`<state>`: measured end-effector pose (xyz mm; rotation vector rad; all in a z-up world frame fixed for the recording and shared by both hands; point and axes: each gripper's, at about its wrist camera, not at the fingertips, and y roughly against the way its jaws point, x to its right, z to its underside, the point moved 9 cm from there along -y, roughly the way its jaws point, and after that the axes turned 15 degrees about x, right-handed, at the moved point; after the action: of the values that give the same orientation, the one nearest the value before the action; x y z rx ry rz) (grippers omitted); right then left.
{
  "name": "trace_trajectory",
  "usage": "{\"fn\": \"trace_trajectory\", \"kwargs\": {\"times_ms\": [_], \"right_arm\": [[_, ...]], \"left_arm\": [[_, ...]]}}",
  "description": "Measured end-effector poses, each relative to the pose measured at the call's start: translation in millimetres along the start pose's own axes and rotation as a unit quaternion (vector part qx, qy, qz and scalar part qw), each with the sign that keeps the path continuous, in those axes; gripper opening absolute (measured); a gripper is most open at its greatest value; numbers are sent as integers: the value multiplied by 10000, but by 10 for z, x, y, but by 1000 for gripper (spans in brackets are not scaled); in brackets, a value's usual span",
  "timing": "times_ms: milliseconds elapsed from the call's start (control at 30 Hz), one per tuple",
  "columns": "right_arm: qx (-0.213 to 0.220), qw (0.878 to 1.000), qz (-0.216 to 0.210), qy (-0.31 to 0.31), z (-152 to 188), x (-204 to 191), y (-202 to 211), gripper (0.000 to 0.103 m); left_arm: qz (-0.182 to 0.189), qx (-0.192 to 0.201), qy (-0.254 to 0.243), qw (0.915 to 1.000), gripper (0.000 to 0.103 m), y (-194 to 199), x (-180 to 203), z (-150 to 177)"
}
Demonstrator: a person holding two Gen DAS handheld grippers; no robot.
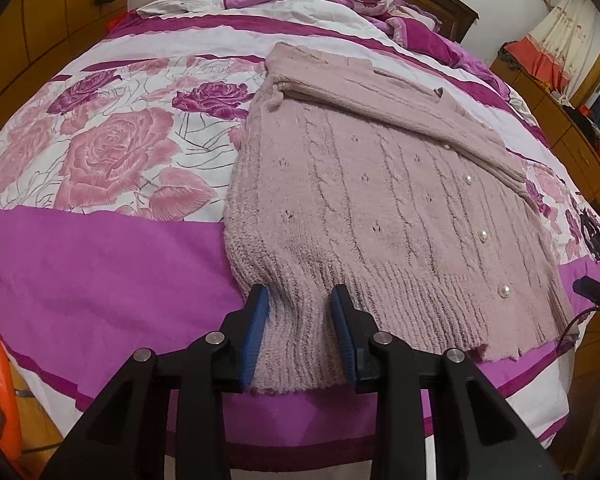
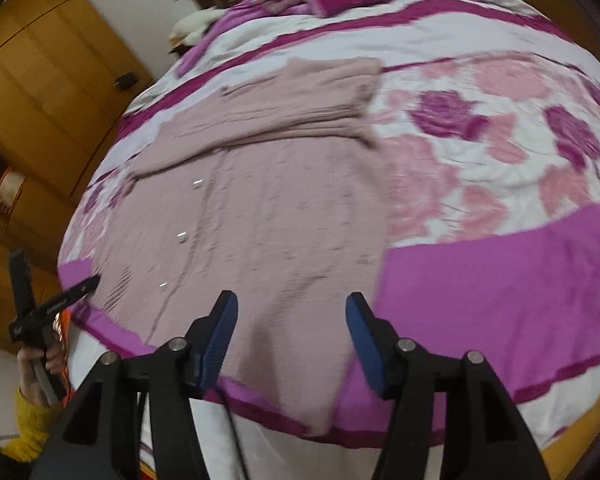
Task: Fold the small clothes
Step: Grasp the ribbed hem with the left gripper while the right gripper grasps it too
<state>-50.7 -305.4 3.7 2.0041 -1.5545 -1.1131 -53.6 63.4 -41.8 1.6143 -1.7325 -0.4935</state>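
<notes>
We see a dusty-pink knitted cardigan (image 1: 380, 200) spread flat on a bed (image 1: 100, 264) covered with a magenta, white and rose-printed quilt. In the left wrist view the cardigan fills the centre and right of the frame, its ribbed hem toward the bottom, and one sleeve (image 1: 400, 108) is folded across the upper part of the garment. A row of pearl buttons (image 1: 482, 235) runs down its right side.

Our left claw (image 1: 300, 300) sits at the bottom centre of that frame, its blue pads (image 1: 256, 336) pressed narrow on a bunch of the ribbed hem, which fills the gap between them.

In the right wrist view, which is blurred, the cardigan (image 2: 260, 208) lies in the centre and left of the frame, and its hem corner hangs over the near edge of the bed at the bottom centre. Our right claw (image 2: 292, 308) stands about half wide above that corner. The fabric shows between the pads (image 2: 220, 340) but they do not press on it.

At the lower left of this view a hand (image 2: 46, 364) in a yellow sleeve (image 2: 30, 424) holds the other claw's black handle. Wooden wardrobes (image 2: 40, 80) fill the upper left, and a white soft toy (image 2: 192, 26) lies near the head of the bed.
</notes>
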Motion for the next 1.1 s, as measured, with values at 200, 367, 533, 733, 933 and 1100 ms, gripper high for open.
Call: {"fn": "trace_trajectory", "kwargs": {"times_ms": [200, 367, 533, 733, 933, 1100], "right_arm": [[-131, 9994, 68, -298, 91, 244, -30, 60], [-603, 9959, -473, -477, 315, 105, -174, 61], [-634, 9960, -629, 4, 406, -73, -207, 56], [-644, 9957, -660, 68, 391, -86, -220, 41], [-647, 9951, -744, 25, 397, -79, -241, 41], [-582, 9942, -909, -27, 383, -115, -250, 41]], "left_arm": [[-48, -32, -36, 10000, 10, -6, 2, -2], [1, -74, 80, 9999, 10, 10, -31, 6], [148, -152, 399, 9990, 10, -8, -103, 15], [81, -145, 435, 9989, 11, 43, -123, -18], [-8, -228, 519, 9984, 16, -20, -219, 17], [54, -258, 682, 9973, 21, -61, -191, 45]]}}
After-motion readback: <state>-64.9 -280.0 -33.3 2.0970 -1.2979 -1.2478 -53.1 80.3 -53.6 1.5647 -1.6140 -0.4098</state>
